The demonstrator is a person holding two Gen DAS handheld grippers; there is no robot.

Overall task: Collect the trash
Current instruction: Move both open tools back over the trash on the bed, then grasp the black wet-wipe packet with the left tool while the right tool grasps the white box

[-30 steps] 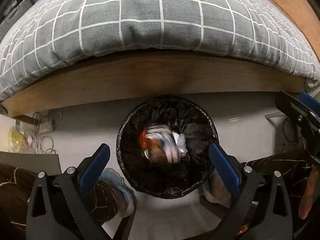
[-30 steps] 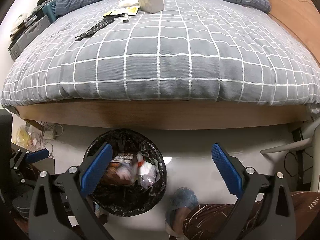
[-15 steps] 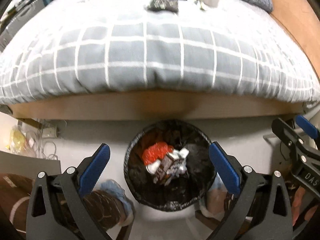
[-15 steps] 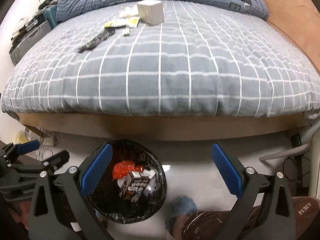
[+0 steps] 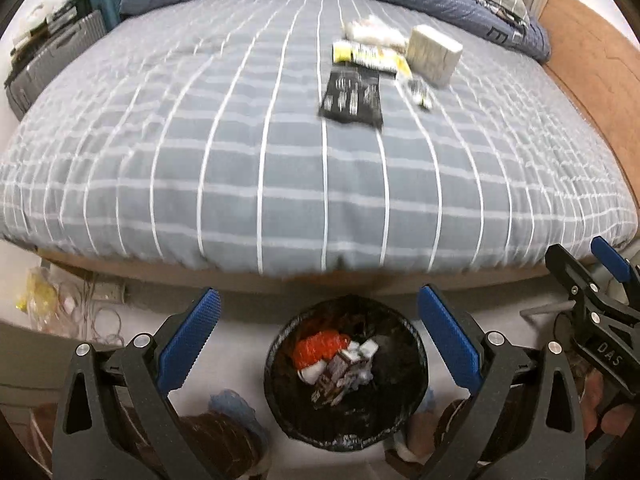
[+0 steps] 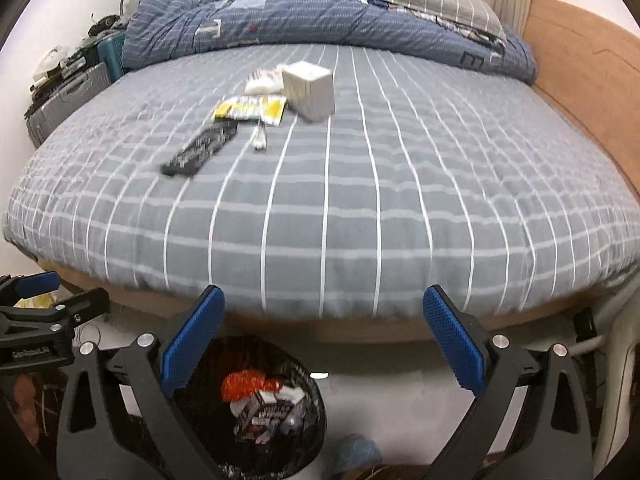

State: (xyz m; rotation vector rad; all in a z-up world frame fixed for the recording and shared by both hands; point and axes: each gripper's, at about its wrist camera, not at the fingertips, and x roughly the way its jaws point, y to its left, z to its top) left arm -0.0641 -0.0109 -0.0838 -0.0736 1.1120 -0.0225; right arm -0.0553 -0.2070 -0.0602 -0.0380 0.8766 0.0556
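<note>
Broadly, a bed (image 6: 360, 208) with a grey checked cover fills most of both views, with a rumpled blue quilt (image 6: 320, 16) heaped along its far side and a wooden frame showing under its near edge; on the floor just in front of that edge stands a round bin (image 5: 346, 376) lined with a black bag, holding a red wrapper (image 5: 316, 350) and some crumpled packets (image 5: 344, 372); further trash lies on the cover well beyond the bin: a pale box (image 6: 309, 90), then a black flat packet (image 6: 202, 150), a yellow and white wrapper (image 6: 252, 108), a white crumpled piece (image 6: 262, 80) behind it and a small white scrap (image 6: 259, 138); the left gripper (image 5: 318, 336) hangs above the bin with its blue-padded fingers spread wide and nothing between them; the right gripper (image 6: 322, 338) sits beside it, equally wide apart and empty, with the bin under its left finger; motion blur softens the small items
</note>
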